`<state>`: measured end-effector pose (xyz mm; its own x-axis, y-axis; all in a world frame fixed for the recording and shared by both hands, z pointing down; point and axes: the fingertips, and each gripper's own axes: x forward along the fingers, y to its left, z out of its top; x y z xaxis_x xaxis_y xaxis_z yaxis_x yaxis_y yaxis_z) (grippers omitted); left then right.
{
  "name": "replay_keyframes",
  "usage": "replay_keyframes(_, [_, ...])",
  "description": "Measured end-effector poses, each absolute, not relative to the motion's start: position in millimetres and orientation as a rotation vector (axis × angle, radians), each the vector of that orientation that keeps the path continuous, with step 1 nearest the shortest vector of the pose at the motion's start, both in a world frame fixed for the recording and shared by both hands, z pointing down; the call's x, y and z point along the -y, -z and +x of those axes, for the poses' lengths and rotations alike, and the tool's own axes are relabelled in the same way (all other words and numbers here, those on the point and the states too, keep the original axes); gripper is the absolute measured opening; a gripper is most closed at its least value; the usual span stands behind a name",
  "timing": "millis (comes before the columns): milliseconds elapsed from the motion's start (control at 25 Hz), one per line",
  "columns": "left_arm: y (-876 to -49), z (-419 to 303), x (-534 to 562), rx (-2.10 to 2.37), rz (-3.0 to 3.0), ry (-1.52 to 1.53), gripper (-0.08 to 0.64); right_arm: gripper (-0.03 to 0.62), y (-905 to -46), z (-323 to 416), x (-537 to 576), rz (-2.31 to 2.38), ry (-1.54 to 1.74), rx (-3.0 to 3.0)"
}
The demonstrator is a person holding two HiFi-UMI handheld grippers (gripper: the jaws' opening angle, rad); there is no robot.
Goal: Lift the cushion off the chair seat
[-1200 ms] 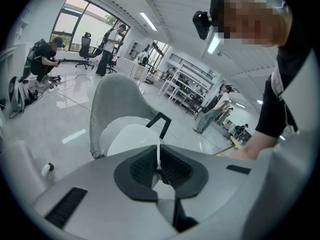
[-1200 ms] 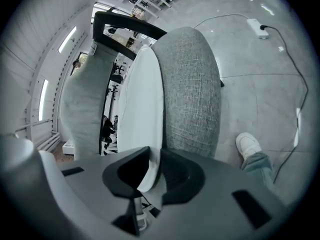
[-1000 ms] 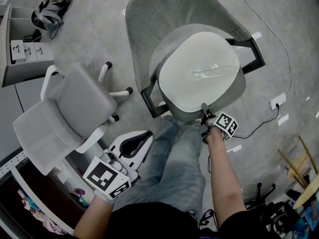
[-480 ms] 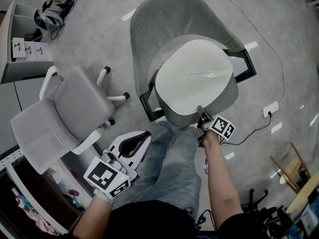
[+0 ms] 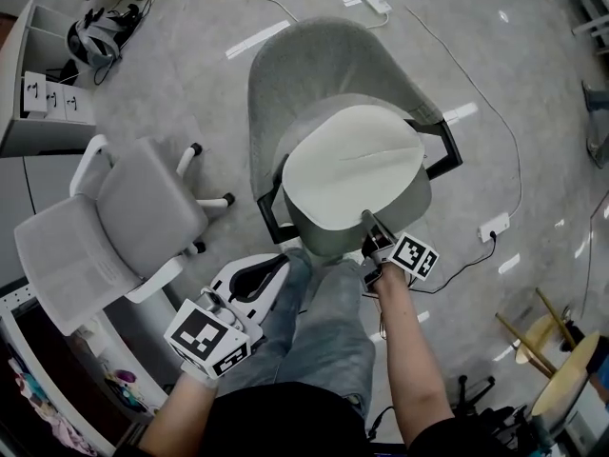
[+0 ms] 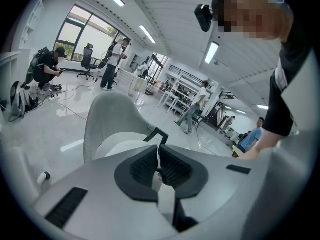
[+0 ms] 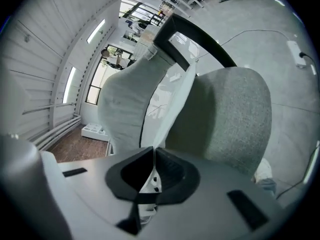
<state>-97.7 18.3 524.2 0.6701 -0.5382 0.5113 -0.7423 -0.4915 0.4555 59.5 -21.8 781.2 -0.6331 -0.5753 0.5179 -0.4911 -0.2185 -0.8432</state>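
Head view first: the flat cream fabric cushion [image 5: 352, 165] lies on the seat of the grey padded chair [image 5: 304, 55], with its front edge at the right gripper [image 5: 366, 219]. The left gripper [image 5: 276, 260] waits low by the leg.

Left gripper view: its jaws are together, with nothing in them.

Right gripper view: the jaws have just been closing and now pinch only the cushion's thin edge. That small bite may slip, I think. Then the cushion could flop back or slide to the floor.
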Motion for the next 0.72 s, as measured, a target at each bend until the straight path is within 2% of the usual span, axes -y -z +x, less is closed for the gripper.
replay_keyframes(720, [-484, -94, -4, 1.015, 2.275, -0.272, 0.014, 0.023, -631, 52, 67, -1.140, 1.730, -2.128])
